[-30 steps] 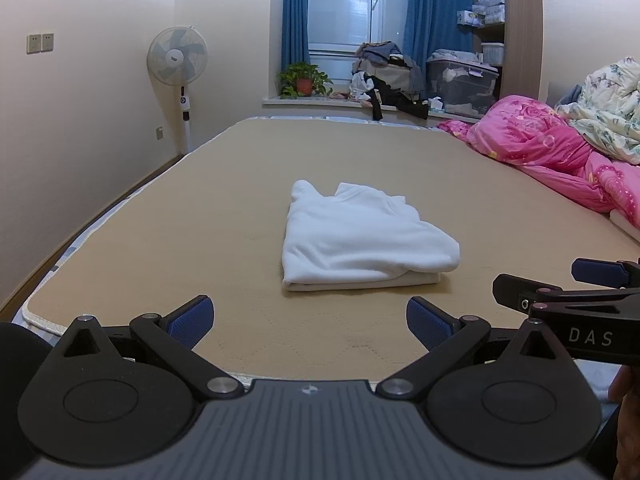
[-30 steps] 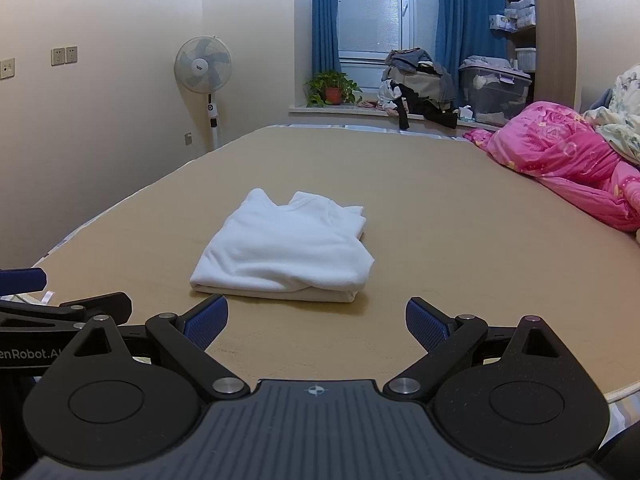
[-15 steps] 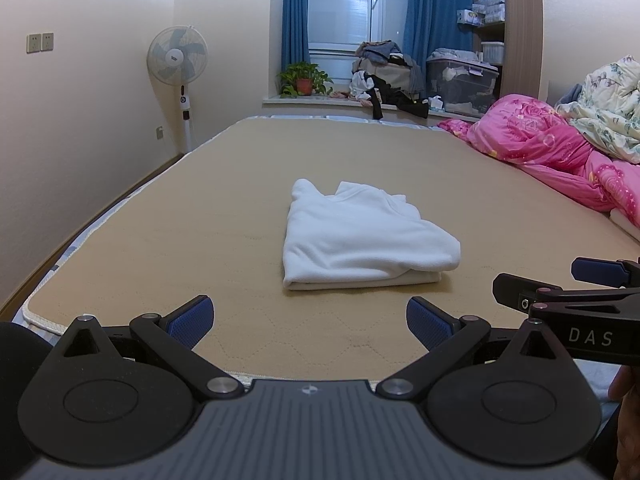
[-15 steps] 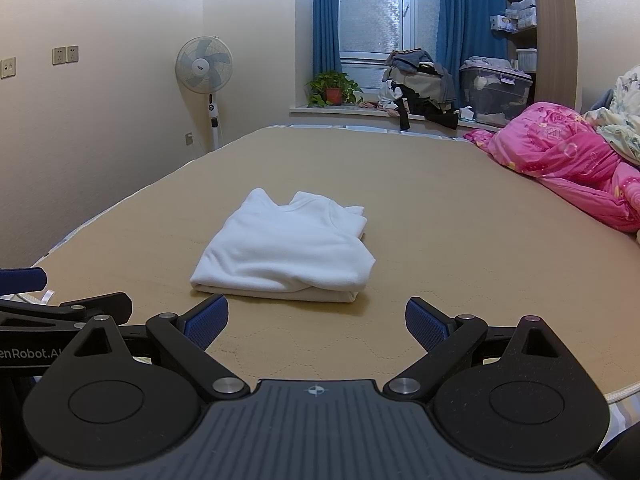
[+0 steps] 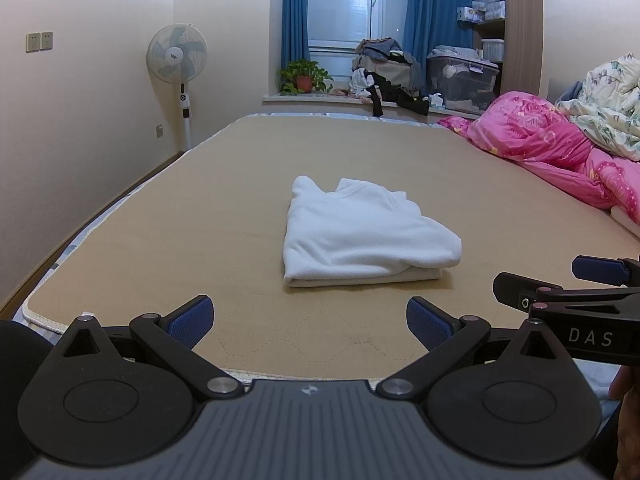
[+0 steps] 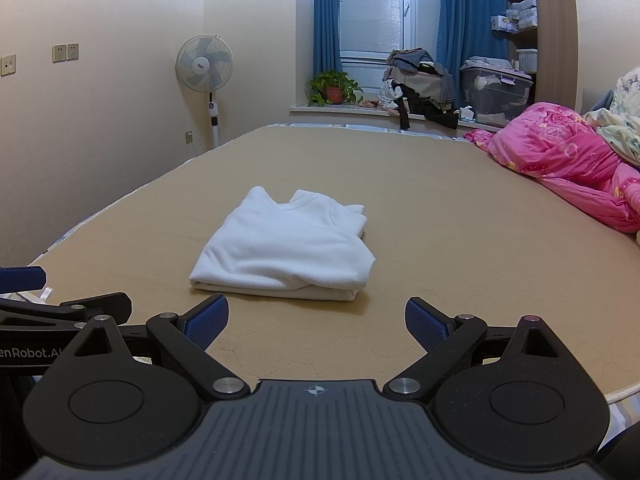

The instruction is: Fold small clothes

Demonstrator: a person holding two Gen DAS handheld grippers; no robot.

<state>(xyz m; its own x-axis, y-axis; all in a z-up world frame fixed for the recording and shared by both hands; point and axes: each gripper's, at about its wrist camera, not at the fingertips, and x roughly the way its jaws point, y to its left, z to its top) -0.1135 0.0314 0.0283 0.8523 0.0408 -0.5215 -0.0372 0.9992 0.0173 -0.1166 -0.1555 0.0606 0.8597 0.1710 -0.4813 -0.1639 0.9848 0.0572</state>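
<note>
A: Start with the left wrist view. What is in front of the camera?

B: The left tongs (image 5: 308, 320) are spread wide, blue pads far apart, pinching nothing. They sit over the near edge of the bed (image 5: 208, 216). Beyond them the folded white garment (image 5: 360, 236) lies flat on the tan bed cover, roughly midway between the left and right edges and well apart from the tongs.

A: Anything else in that view?

B: At the right edge the right tongs (image 5: 576, 280) come in from the side, black with a blue pad; from here I cannot tell how far they are spread. A pink quilt (image 5: 552, 148) is heaped along the right edge of the bed, with a pale flowered quilt (image 5: 608, 104) behind it. A standing fan (image 5: 178, 60) is by the left wall, and a potted plant (image 5: 304, 78) is on the sill past the far edge.

A: And the right wrist view?

B: The right tongs (image 6: 316, 322) are spread wide too, gripping nothing, over the near edge of the bed (image 6: 460, 240). The garment (image 6: 288, 248) lies ahead and slightly left, its collar end toward the far edge. The left tongs (image 6: 52, 292) show at the left edge, side-on.
</note>
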